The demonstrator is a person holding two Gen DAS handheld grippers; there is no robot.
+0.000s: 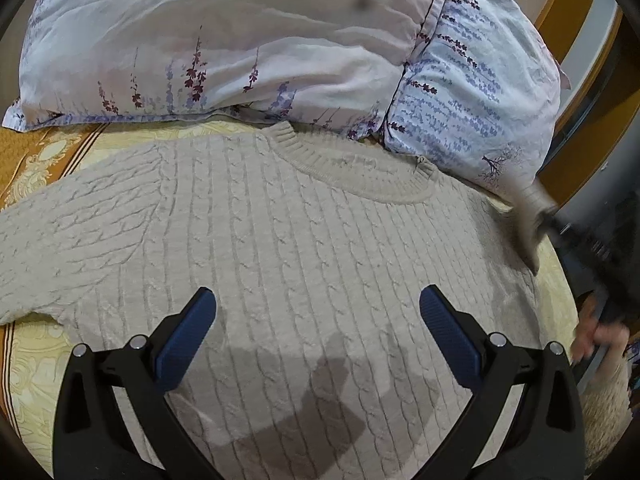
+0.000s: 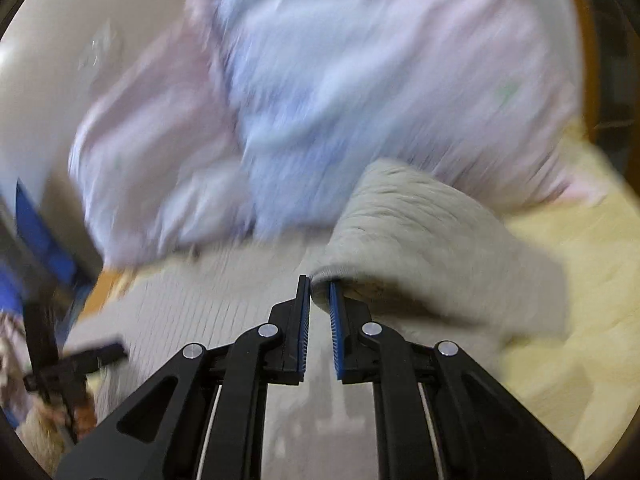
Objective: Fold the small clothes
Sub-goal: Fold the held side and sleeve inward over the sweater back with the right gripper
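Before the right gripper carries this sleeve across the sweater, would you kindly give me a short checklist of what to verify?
1. Right gripper clamped on the sleeve: ok, the sleeve edge sits between nearly closed jaws.
2. Left gripper free of fabric: ok, jaws wide open above the sweater body.
3. Sweater body flat: ok, no large wrinkles.
4. Collar clear of the pillow: not ok, its far edge touches the pillow.
5. Depth of grip on the sleeve: cannot tell, motion blur.

Beige cable-knit sweater (image 1: pixel 280 248) fills frame ctr, lying on yellow patterned bedspread (image 1: pixel 36 364); floral pillows (image 1: pixel 224 40) behind it, upper frame.
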